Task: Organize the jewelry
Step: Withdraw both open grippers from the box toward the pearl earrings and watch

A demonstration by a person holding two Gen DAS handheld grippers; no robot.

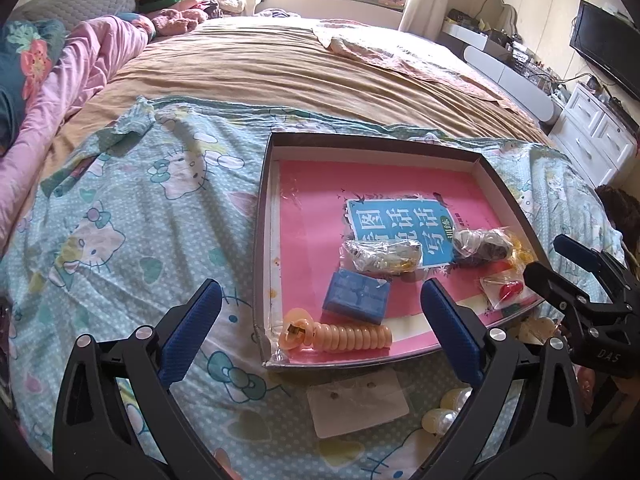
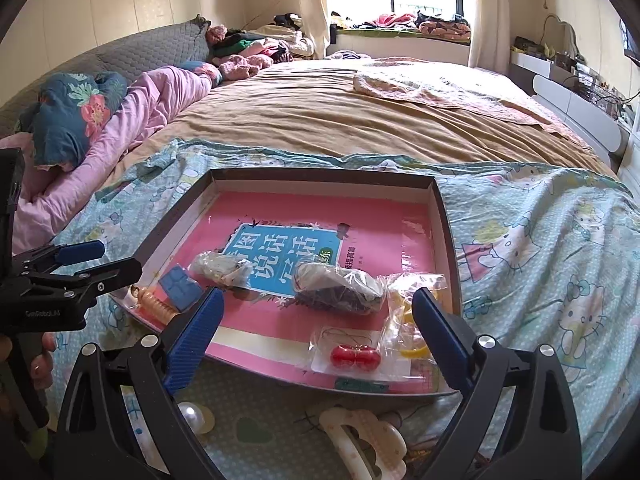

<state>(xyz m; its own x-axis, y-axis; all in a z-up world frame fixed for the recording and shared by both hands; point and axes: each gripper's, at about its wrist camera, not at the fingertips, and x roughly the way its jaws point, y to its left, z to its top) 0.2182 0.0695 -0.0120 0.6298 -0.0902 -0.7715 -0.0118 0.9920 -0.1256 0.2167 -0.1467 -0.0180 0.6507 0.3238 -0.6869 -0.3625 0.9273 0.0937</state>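
A shallow dark-rimmed box [image 1: 267, 216] [image 2: 447, 240] lined with a pink book lies on the bed. In it are a blue case [image 1: 356, 297] [image 2: 180, 285], an orange spiral hair tie [image 1: 344, 336] [image 2: 158, 307], two bagged jewelry bundles [image 1: 382, 255] [image 2: 338, 286], a bag with red beads [image 2: 354, 357] [image 1: 508, 291] and a bag with yellow pieces [image 2: 408, 320]. My left gripper [image 1: 320, 334] is open and empty over the box's near-left corner. My right gripper [image 2: 316, 342] is open and empty over the box's near edge. A cream hair claw [image 2: 366, 436], pearl clips [image 1: 446, 410] [image 2: 194, 416] and an empty clear bag [image 1: 358, 402] lie on the sheet in front.
The box sits on a Hello Kitty sheet [image 1: 120, 208] over a tan bedspread [image 2: 340, 120]. A pink quilt and pillows [image 2: 120, 112] lie at left. White drawers [image 1: 596, 132] and a TV [image 1: 604, 48] stand at right.
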